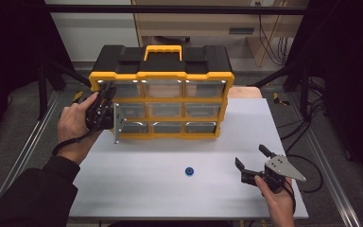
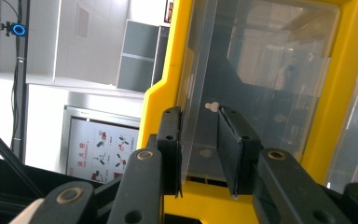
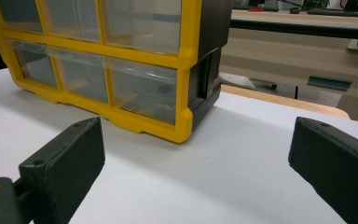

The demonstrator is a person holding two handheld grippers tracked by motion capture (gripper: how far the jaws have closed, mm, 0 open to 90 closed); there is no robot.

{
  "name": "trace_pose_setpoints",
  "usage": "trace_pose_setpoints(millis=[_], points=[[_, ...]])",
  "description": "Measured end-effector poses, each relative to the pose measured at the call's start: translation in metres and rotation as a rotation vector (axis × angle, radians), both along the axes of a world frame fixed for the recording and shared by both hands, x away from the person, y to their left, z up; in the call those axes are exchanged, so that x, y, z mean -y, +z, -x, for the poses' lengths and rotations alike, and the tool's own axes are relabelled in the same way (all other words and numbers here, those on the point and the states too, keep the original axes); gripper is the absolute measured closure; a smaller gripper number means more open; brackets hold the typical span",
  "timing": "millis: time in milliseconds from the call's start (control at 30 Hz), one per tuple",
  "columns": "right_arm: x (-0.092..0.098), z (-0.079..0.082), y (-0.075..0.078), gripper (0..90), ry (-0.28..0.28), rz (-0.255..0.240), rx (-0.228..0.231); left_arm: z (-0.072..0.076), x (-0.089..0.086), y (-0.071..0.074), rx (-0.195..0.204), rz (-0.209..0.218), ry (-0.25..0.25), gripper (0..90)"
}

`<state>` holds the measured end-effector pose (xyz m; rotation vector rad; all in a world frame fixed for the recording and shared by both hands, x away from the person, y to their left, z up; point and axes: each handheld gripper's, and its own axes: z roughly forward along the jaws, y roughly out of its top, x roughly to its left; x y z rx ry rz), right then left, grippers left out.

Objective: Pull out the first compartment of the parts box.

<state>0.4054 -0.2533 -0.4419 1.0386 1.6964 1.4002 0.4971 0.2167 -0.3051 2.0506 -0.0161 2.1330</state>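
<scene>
Yellow-and-black organizer w/ clear drawers stands upright at the far middle of the white counter, carry handle on top.

Left gripper is at the organizer's left edge, up by the top-left drawer. In the left gripper view its fingers sit either side of the drawer's clear front lip, one pad on the outer face, the other inside behind a small white nub. Pads look close on the plastic, narrow gap; can't tell for sure if both press it yet. Drawer appears flush in its slot from the high view.

Right gripper rests low over the counter's near right, well apart from the organizer, held in the person's right hand. Its fingers are spread wide, released, nothing between them; bare counter lies between them in the right gripper view, organizer's lower-right corner beyond.

Small blue ring-shaped part lies on the counter, front center, between the two grippers, touching neither.
</scene>
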Motion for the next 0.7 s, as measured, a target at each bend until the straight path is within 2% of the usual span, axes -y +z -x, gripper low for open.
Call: trace_pose_setpoints(millis=[167,700], points=[[0.0006,-0.0004,-0.0002,3.8,0.000,0.006,0.010,-0.0010,-0.0010,-0.0005,0.002,0.004,0.005,69.5],[0.0003,-0.0005,-0.0005,3.9,0.000,0.008,0.002,-0.0029,-0.0036,-0.0019,0.020,-0.007,0.026,69.1]])
